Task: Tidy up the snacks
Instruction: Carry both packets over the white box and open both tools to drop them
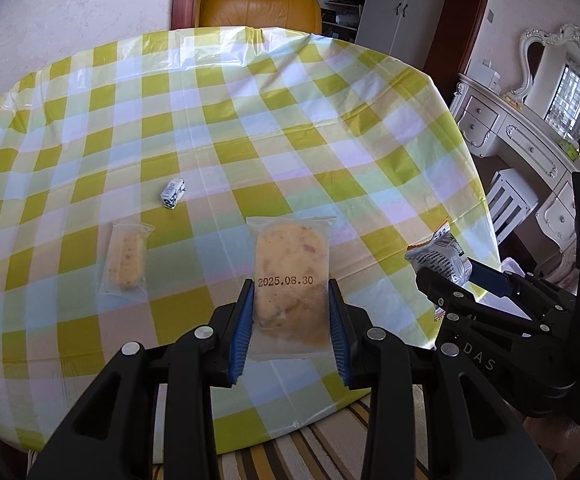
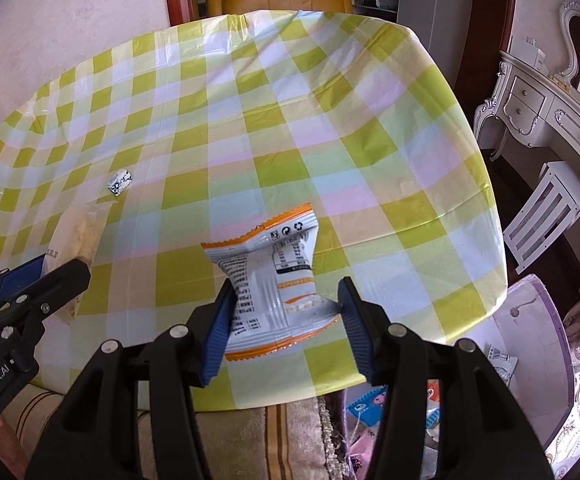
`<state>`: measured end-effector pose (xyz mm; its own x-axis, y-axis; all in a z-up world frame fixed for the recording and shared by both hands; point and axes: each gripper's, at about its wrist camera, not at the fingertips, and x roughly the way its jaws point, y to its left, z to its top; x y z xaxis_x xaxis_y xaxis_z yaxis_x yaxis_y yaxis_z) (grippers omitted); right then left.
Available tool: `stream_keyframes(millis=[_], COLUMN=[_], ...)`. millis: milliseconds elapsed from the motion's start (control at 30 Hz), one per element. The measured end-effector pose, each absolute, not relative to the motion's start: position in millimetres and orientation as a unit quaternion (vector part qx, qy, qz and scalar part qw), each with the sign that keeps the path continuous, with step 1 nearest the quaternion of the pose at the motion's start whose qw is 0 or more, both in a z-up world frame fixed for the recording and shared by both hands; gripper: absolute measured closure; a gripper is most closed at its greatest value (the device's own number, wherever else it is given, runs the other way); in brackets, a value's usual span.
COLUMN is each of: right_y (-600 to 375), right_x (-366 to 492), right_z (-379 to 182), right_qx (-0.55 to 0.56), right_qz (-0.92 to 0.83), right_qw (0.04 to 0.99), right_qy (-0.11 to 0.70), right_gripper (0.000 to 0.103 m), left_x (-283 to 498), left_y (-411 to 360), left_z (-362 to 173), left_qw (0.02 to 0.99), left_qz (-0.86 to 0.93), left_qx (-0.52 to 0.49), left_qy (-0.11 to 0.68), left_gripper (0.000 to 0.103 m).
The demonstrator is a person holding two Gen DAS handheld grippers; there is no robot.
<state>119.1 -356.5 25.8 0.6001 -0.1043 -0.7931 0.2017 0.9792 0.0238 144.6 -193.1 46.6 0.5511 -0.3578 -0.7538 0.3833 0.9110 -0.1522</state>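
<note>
My left gripper [image 1: 291, 292] is shut on a clear packet with a yellow pastry [image 1: 292, 276], date stamp facing me, held above the checked tablecloth [image 1: 250, 140]. The same packet [image 2: 78, 232] shows at the left of the right wrist view. My right gripper [image 2: 286, 300] is shut on a white and orange snack packet [image 2: 270, 276], crumpled between the blue pads. That packet [image 1: 438, 256] appears at the right of the left wrist view. On the cloth lie a second clear pastry packet [image 1: 125, 258] and a small white and blue wrapped sweet [image 1: 173, 193], also seen as the sweet [image 2: 120, 181].
A purple-rimmed box [image 2: 530, 344] holding several snack packets stands on the floor by the table's near right corner. A yellow leather chair [image 1: 258, 4] is behind the table. A white dresser [image 1: 530, 148] and a white stool [image 2: 546, 216] stand at the right.
</note>
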Motion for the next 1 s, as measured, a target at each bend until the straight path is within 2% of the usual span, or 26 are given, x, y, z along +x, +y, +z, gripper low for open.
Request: stream_keyframes(millis=[400,1000], right_y=[-420.9,-506.8], right_x=[82.0,28.8], right_z=[28.5,0.5], right_qx=[0.084,0.122], right_qz=[-0.136,-0.217], right_qw=[0.889,0.86], right_qy=[0.43,0.445], right_gripper=[0.051,0.051], left_x=[127.5,81.9], left_y=[-243.2,-356.6], left_z=[37.9,8.7], left_qw=[0.854,0.759], left_qz=[-0.264,-0.397], left_qx=[0.035,0.093], left_qy=[0.448,0.507], left_gripper=[0.069,0.069])
